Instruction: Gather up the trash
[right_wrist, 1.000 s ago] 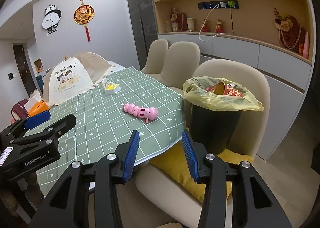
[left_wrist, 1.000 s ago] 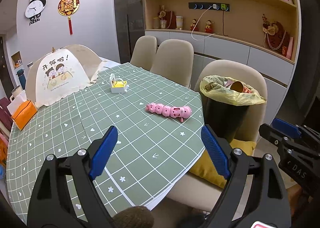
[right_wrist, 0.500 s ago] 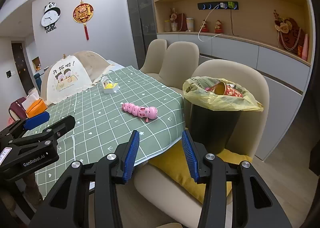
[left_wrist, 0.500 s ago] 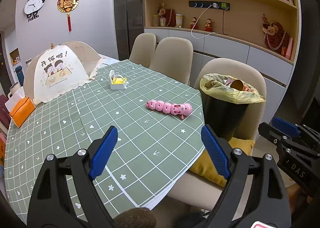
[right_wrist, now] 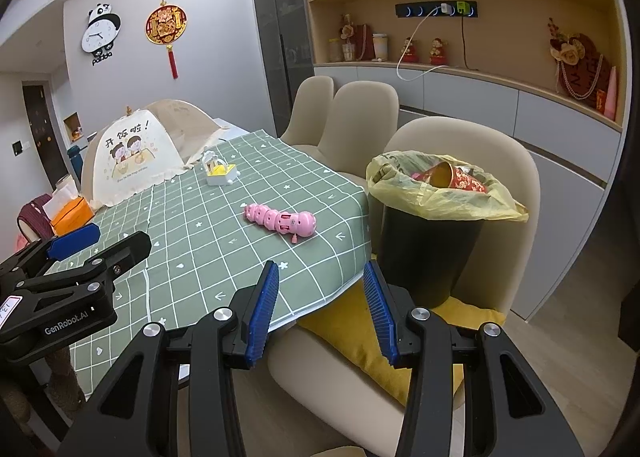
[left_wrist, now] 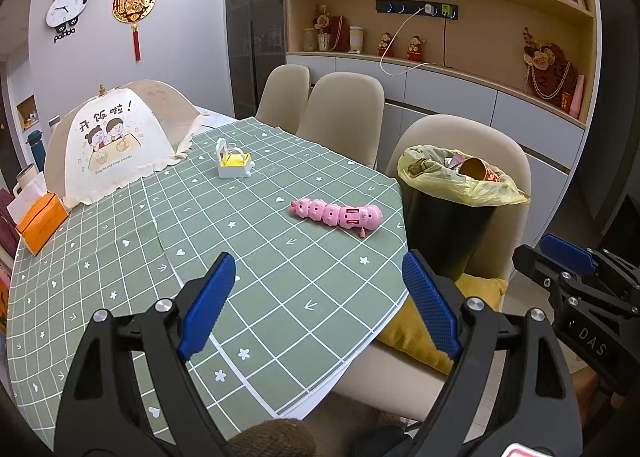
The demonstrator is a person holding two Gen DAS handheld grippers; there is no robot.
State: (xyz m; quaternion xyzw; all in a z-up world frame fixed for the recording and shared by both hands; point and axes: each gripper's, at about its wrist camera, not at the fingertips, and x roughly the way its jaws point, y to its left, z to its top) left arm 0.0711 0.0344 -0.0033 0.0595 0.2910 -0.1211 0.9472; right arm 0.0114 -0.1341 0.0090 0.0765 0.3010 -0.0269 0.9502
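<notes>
We hold both grippers above the near edge of the bench (left_wrist: 120, 257), which wears a green checked cloth; the left gripper (left_wrist: 316, 297) has its jaws spread wide with nothing between them, and the right gripper (right_wrist: 320, 311) has its jaws parted more narrowly, also holding nothing. The trash bin (right_wrist: 424, 249), black with a yellow liner bag, stands on the seat of the nearest chair (right_wrist: 516, 161) just beside the bench's right edge; inside its mouth lies a red paper cup (right_wrist: 456, 179) on its side among other scraps. On the cloth, near that edge, rests a pink caterpillar toy (left_wrist: 336, 213), apart from both grippers; farther back sits a small white and yellow container (left_wrist: 233, 163), and behind it a mesh food cover (left_wrist: 116, 145) printed with two cartoon children. An orange tissue box (left_wrist: 40, 225) lies at the far left of the bench, just beside the cover; a yellow cushion (right_wrist: 360, 337) shows on the chair seat below the bin; on the wall hang a panda clock (left_wrist: 66, 9) and a red ornament (left_wrist: 132, 7).
</notes>
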